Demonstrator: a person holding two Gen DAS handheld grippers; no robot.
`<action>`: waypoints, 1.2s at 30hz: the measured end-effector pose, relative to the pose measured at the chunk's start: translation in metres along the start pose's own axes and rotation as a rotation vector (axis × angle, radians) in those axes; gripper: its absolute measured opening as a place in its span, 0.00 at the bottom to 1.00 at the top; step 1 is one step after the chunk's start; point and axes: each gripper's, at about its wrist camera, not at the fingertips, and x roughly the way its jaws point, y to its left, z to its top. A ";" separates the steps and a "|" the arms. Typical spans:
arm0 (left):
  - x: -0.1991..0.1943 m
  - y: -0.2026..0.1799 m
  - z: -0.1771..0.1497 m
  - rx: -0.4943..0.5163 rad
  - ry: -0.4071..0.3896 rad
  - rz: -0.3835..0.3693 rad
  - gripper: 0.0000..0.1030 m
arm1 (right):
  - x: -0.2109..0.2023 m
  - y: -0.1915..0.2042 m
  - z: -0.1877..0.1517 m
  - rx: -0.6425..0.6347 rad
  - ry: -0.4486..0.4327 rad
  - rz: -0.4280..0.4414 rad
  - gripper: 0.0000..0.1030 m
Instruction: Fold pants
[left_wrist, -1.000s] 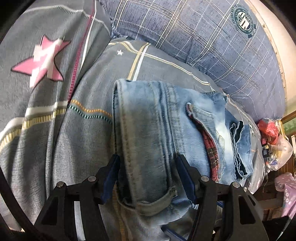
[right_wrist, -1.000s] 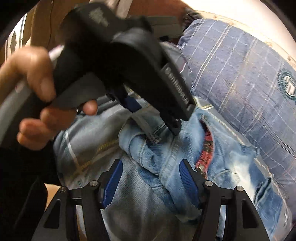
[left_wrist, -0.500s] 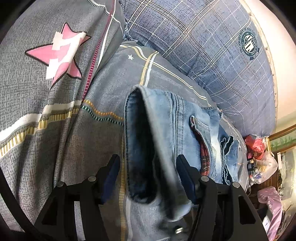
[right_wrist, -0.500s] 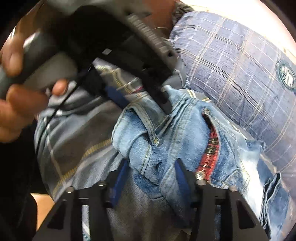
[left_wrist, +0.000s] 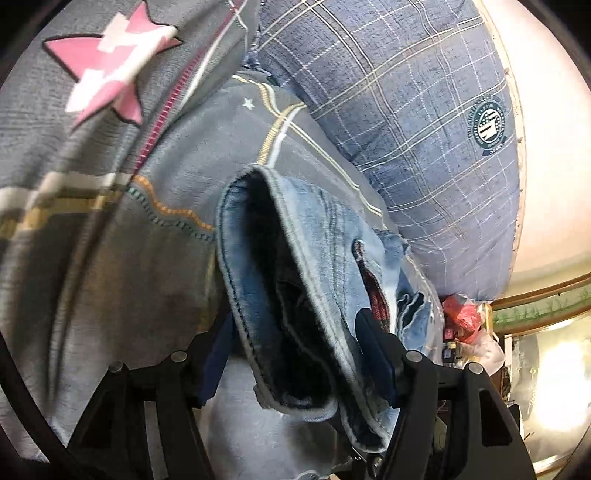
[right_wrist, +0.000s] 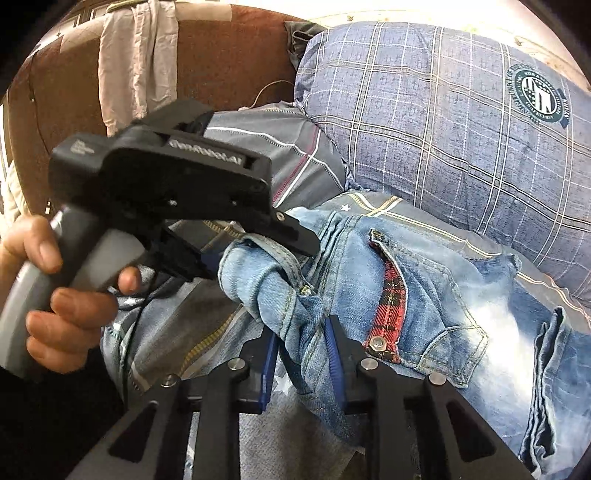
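Light blue jeans (right_wrist: 424, 295) with a red plaid pocket lining (right_wrist: 388, 302) lie bunched on a grey bedspread (left_wrist: 110, 258). My right gripper (right_wrist: 300, 332) is closing, and its blue pads pinch a twisted fold of denim at the waistband. A hand (right_wrist: 55, 288) holds my left gripper (right_wrist: 258, 258) at the left, with one finger lying over a belt loop. In the left wrist view the left gripper (left_wrist: 295, 325) straddles the raised waistband of the jeans (left_wrist: 325, 240). Its jaws are opening, and both pads touch the denim.
A large blue plaid pillow (right_wrist: 443, 129) lies just behind the jeans. A brown headboard (right_wrist: 229, 55) with a pale cloth (right_wrist: 136, 66) draped over it stands at the back. Bags and clutter (left_wrist: 465, 317) sit beside the bed at the right.
The right gripper's jaws have narrowed onto the denim fold. The waistband in the left gripper has lifted and gaped, showing its dark inside. The left gripper has rolled and shifted.
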 end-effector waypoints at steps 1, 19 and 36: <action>0.001 -0.001 0.000 -0.002 -0.003 -0.019 0.66 | 0.000 -0.001 0.002 0.004 -0.005 0.000 0.25; -0.001 -0.009 0.006 0.035 -0.034 -0.050 0.14 | -0.006 0.004 -0.008 -0.050 0.010 0.009 0.38; -0.003 -0.011 0.006 0.002 0.005 -0.126 0.13 | 0.029 0.049 -0.023 -0.236 -0.055 -0.190 0.49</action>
